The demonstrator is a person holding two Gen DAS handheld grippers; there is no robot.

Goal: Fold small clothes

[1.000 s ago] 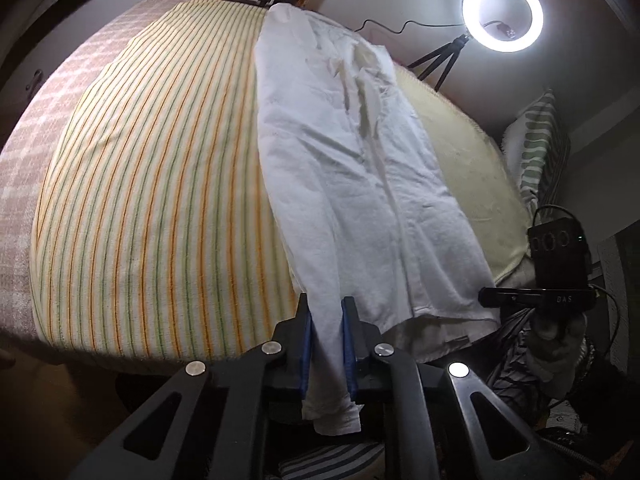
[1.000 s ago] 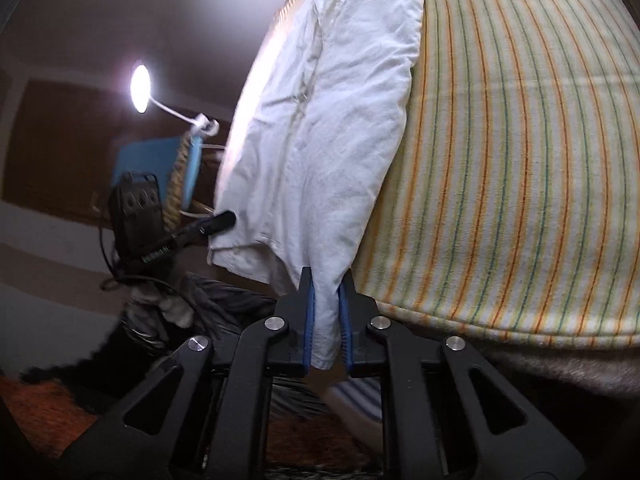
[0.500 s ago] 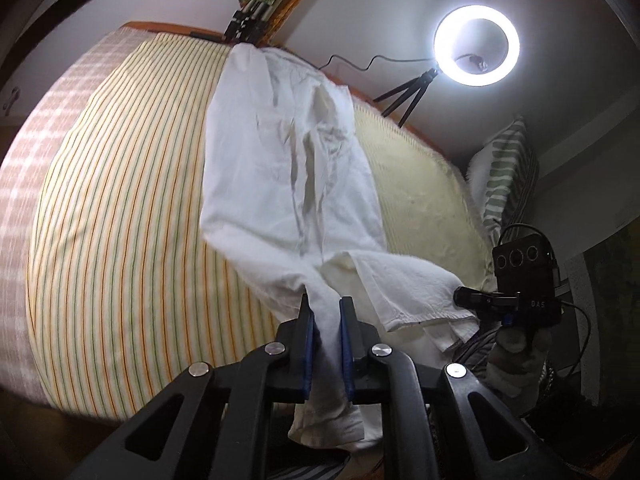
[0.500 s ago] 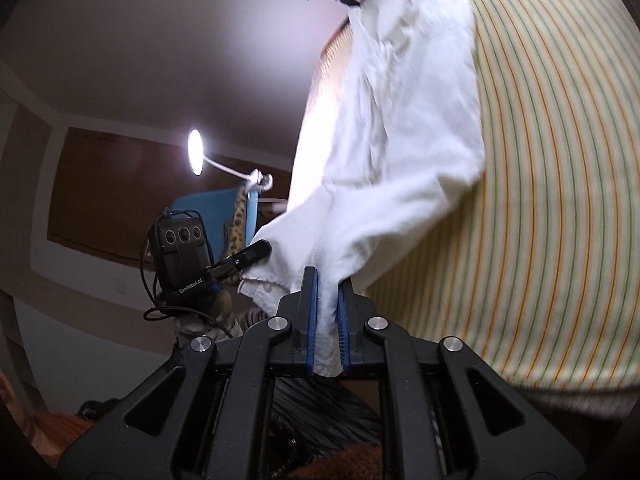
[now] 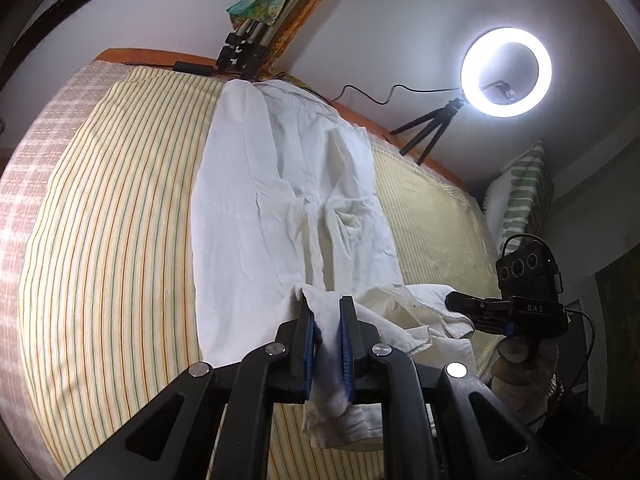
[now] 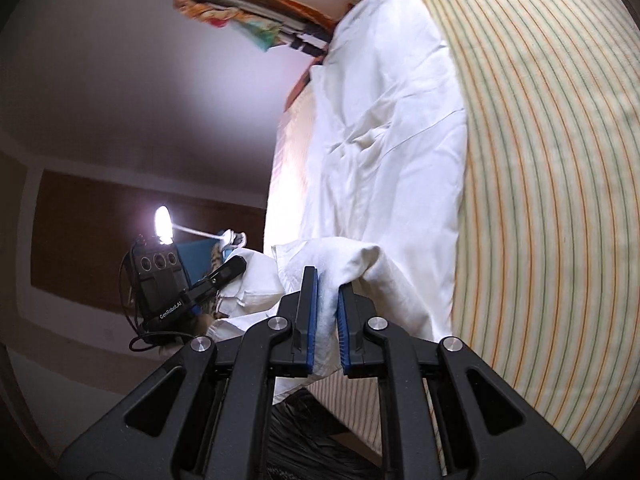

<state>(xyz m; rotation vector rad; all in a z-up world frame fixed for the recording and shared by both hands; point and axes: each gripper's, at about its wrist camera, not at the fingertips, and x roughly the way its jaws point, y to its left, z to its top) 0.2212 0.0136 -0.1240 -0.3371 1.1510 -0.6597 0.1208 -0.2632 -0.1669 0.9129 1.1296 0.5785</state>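
A white garment lies lengthwise on the striped bed cover; it also shows in the right wrist view. My left gripper is shut on one corner of its near hem, lifted and doubled back over the cloth. My right gripper is shut on the other hem corner, also raised. Each gripper shows in the other's view: the right one and the left one, both pinching white cloth.
A ring light on a tripod stands behind the bed. A striped pillow lies at the right. A camera tripod stands at the bed's far end. The bed cover spreads wide beside the garment.
Both grippers have lifted the near hem off the bed edge and carried it forward over the garment, so the lower part now doubles over the upper part.
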